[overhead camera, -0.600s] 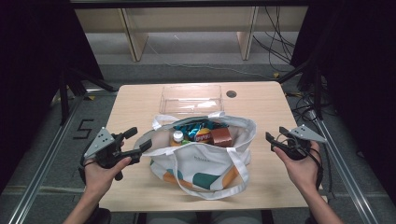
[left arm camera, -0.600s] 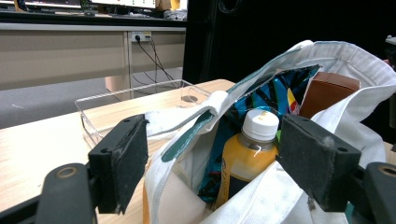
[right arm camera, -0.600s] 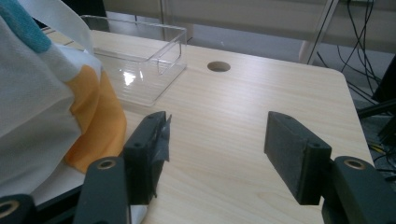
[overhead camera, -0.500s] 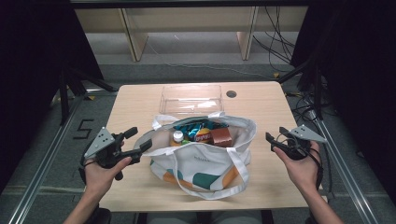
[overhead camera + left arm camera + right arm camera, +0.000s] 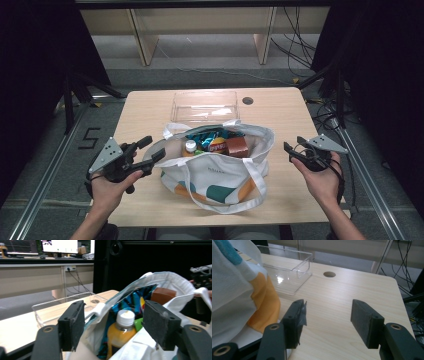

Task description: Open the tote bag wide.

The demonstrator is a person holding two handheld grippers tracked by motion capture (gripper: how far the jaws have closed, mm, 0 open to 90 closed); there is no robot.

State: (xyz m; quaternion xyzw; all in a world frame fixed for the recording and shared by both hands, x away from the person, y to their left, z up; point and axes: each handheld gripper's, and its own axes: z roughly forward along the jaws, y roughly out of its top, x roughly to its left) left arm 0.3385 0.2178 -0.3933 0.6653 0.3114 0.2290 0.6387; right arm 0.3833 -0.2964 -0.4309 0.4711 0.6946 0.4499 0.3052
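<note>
The left gripper (image 5: 113,322) has its jaws spread wide with nothing between them, aimed straight into the mouth of the tote bag (image 5: 220,165). Directly ahead of the jaws, just inside the near rim, stands the orange juice bottle (image 5: 120,336) with its white cap uppermost; behind it lie a blue snack packet (image 5: 136,300) and, further off toward the jaws' right, a brown box (image 5: 162,295). The right gripper (image 5: 327,320) also has its jaws wide apart and empty, hovering over bare bench (image 5: 342,302), with the bag's white and orange cloth just off its left jaw and the clear plastic tray (image 5: 287,277) beyond, further ahead.

The work looks to be unloading the bag into that tray. The bottle seems the easiest first pick: the left jaws should go in above the cloth rim, straddle the bottle below its cap and avoid pinching fabric. The right jaws would do well to take the bag's near rim or handle and hold it down, so the bag does not lift with the bottle.
</note>
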